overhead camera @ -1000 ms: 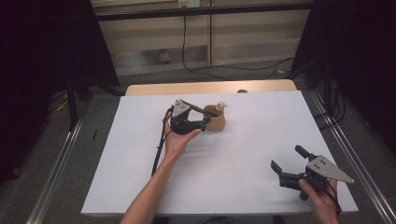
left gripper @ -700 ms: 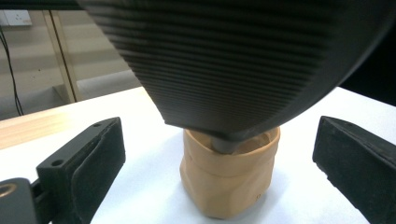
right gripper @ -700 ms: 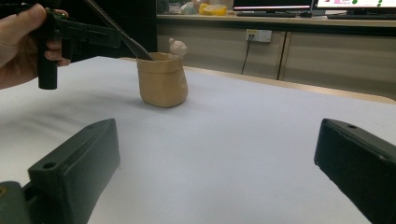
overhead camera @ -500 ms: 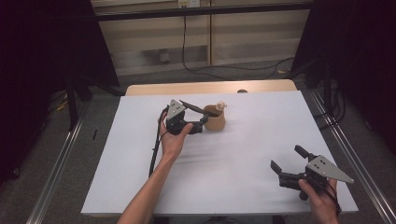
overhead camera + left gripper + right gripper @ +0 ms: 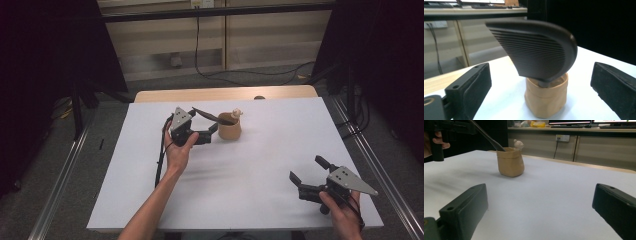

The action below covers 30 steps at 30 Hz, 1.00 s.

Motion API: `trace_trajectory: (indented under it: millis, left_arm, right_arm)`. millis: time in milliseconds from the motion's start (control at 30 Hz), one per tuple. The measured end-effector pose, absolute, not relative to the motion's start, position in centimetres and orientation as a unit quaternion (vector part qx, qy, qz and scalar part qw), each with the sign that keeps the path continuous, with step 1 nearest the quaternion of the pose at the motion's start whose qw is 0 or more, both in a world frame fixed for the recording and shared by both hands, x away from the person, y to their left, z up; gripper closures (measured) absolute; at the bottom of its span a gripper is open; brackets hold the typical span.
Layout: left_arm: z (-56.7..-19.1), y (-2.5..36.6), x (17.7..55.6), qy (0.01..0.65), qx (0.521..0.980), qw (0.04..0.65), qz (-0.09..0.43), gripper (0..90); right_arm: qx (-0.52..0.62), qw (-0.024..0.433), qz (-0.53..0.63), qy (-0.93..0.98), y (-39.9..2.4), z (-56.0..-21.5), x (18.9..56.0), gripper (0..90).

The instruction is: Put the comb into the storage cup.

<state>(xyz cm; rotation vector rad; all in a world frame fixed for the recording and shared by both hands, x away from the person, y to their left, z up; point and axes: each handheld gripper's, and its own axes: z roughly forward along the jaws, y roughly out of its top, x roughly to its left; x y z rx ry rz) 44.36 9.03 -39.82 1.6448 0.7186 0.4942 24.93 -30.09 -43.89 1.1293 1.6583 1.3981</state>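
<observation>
Tan pouch is standing upright toward the far middle of the white table, with a dark ridged spatula leaning out of it, handle end down inside, and a small pale object poking up at its rim. Left gripper is hovering just beside the pouch, jaws spread, gripping nothing. Right gripper is resting at the near right corner, well apart, jaws spread wide and empty.
</observation>
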Motion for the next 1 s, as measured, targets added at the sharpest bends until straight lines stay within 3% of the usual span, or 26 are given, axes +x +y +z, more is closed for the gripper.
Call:
trace_trajectory:
  millis: [1000]
  left_arm:
    - [-39.5, 13.5, 40.8, 0.319, 0.685, 0.609, 0.240, 2.9]
  right_arm:
    - [0.434, 0.350, 0.535, 0.635, -30.0, -43.7, 24.6, 0.0]
